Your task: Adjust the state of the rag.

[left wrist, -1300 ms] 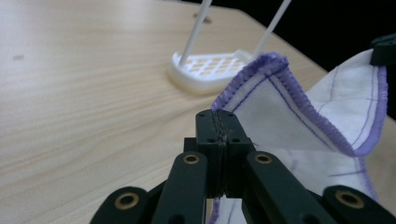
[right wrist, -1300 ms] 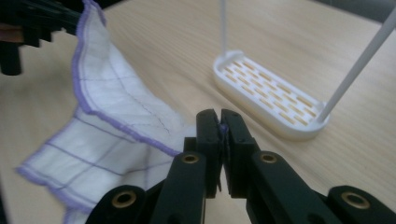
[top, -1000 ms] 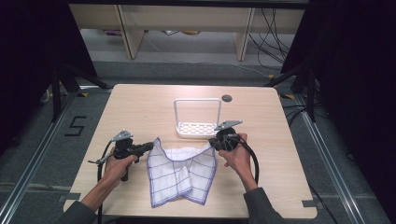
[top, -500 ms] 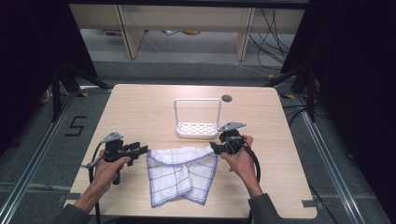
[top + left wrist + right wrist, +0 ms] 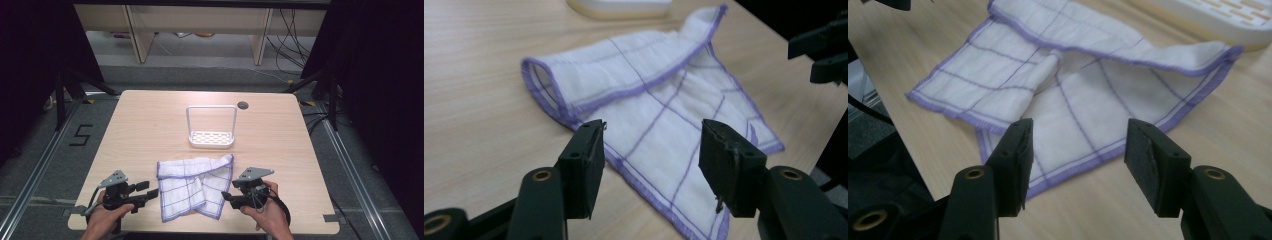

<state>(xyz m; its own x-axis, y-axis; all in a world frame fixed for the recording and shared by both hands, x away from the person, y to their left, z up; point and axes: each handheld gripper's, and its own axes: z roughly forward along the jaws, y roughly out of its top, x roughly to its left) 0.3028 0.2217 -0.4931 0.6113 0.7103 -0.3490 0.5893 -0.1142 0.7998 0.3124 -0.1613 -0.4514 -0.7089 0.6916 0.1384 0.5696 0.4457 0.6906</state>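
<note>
A white cloth (image 5: pixel 195 187) with purple checks and a purple hem lies crumpled on the wooden table (image 5: pixel 150 130), its top edge folded over. My left gripper (image 5: pixel 147 190) rests just left of the cloth, near its lower left side, and points at it. In the left gripper view the cloth (image 5: pixel 659 100) lies beyond my left gripper (image 5: pixel 651 165). My right gripper (image 5: pixel 227 199) sits just right of the cloth's lower right corner. The right gripper view has the cloth (image 5: pixel 1083 95) ahead of my right gripper (image 5: pixel 1078 160). Both grippers have just been opening, with nothing between their jaws.
A white rack (image 5: pixel 211 140) with a tall loop handle stands behind the cloth at mid table. A round cable hole (image 5: pixel 243 105) sits behind it. The table's near edge runs close under both hands. Dark frames and floor cables surround the table.
Both grippers let go of the cloth's upper corners, opened and drew back toward the near edge. The cloth's top edge now lies folded over on itself.
</note>
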